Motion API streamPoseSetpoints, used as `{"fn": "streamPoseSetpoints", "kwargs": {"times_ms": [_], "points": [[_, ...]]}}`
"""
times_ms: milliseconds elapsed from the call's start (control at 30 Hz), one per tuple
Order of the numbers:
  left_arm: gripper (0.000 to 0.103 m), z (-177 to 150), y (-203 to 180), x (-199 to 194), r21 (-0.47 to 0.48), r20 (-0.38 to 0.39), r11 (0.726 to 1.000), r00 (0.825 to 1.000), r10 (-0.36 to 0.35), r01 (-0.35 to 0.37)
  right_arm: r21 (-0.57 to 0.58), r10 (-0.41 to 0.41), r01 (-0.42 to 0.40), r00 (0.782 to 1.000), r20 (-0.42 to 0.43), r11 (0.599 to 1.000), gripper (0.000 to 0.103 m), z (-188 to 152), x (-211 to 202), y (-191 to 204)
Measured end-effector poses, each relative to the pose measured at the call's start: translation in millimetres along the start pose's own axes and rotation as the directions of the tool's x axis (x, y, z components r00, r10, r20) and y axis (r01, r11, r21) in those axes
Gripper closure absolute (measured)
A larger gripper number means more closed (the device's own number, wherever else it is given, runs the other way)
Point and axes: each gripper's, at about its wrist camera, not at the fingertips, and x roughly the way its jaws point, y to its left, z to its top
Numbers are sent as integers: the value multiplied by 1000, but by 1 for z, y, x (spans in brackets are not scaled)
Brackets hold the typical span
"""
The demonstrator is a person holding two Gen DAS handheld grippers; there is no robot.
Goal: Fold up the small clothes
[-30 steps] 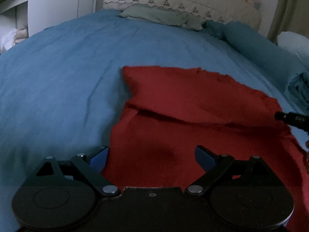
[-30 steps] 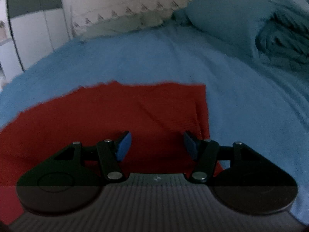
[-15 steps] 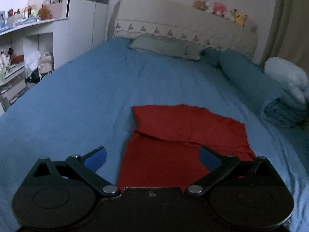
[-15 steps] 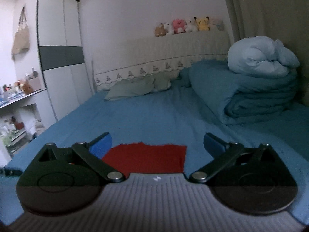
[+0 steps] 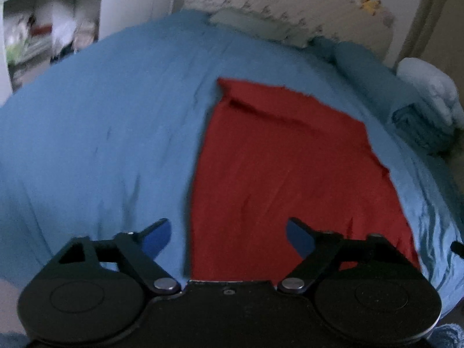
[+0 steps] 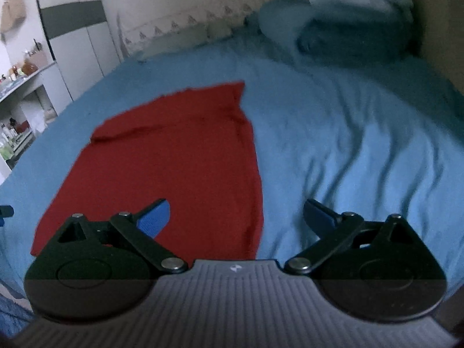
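A red cloth (image 5: 290,174) lies flat on the blue bed sheet (image 5: 101,145), with its far edge folded over into a narrow band. My left gripper (image 5: 227,239) is open and empty, hovering over the cloth's near left edge. In the right wrist view the same red cloth (image 6: 174,159) lies left of centre. My right gripper (image 6: 236,217) is open and empty over the cloth's near right edge, its left finger above the cloth and its right finger above bare sheet (image 6: 348,150).
Folded blue and pale quilts (image 6: 356,23) are stacked at the bed's far right. Pillows (image 5: 255,26) lie against the headboard. A wardrobe (image 6: 72,37) and cluttered shelves (image 5: 43,29) stand to the left of the bed.
Both grippers rose and pulled back from the cloth half a second ago, then came down again over its near corners. Both stayed open.
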Motion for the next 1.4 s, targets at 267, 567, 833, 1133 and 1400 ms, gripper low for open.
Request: {"fn": "streamPoseSetpoints", "kwargs": {"times_ms": [267,567,833,1133,1400], "points": [[28,-24,15,40,-28,-44,999,999,27,-29,14,-56,56,997,-46,998,0,-32,29,7],[38,-36,21,48,-6,-36,1000,999,28,-28,7,-92,93,989,-117,996,5,-45,57,16],[51,-41,14,50,45,-47,999,999,21,-18,14,-99,102,986,-137,995,21,-51,62,15],[80,-41,18,50,7,-57,1000,998,5,-5,17,-85,88,986,-145,996,41,-52,57,17],[98,-36,17,49,-6,-76,1000,997,3,-3,12,-63,66,986,-155,998,75,-49,58,25]]}}
